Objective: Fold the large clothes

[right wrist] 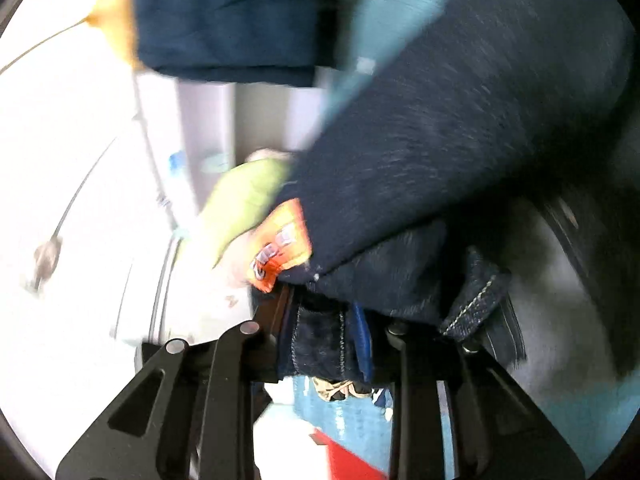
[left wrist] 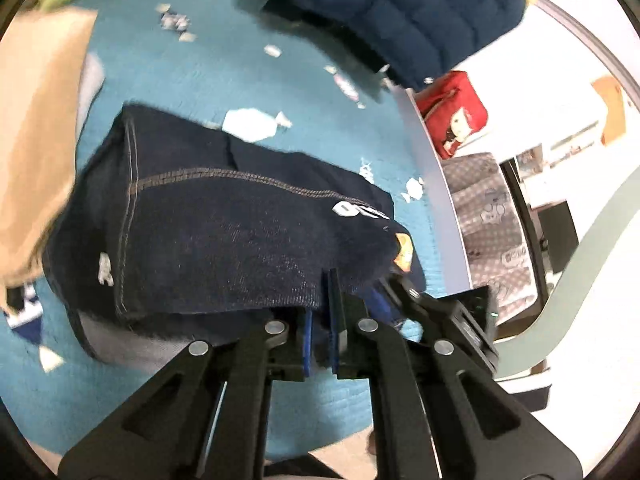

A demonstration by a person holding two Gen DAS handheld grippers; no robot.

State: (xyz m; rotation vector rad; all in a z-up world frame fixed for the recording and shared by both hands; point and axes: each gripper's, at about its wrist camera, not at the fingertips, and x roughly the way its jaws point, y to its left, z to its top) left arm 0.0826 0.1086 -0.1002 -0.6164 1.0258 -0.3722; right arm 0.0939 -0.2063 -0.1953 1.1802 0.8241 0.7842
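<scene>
1. One pair of dark jeans (left wrist: 224, 224), lifted off the teal bed cover (left wrist: 240, 72).
2. Left gripper (left wrist: 320, 320) clamped on the jeans' near edge.
3. Right gripper (right wrist: 324, 340) pinching denim too.
4. One navy quilted jacket (left wrist: 420, 12) at the far edge.

No legible text; white lettering on jeans (left wrist: 248, 232) and print on orange tag (right wrist: 280, 246) too blurred.

Left tool (left wrist: 322, 320): matte black plastic linkage arms, round silver pivot pins, blue finger pads (left wrist: 333, 312). Right tool (right wrist: 324, 336): same black arms, silver pins.
</scene>
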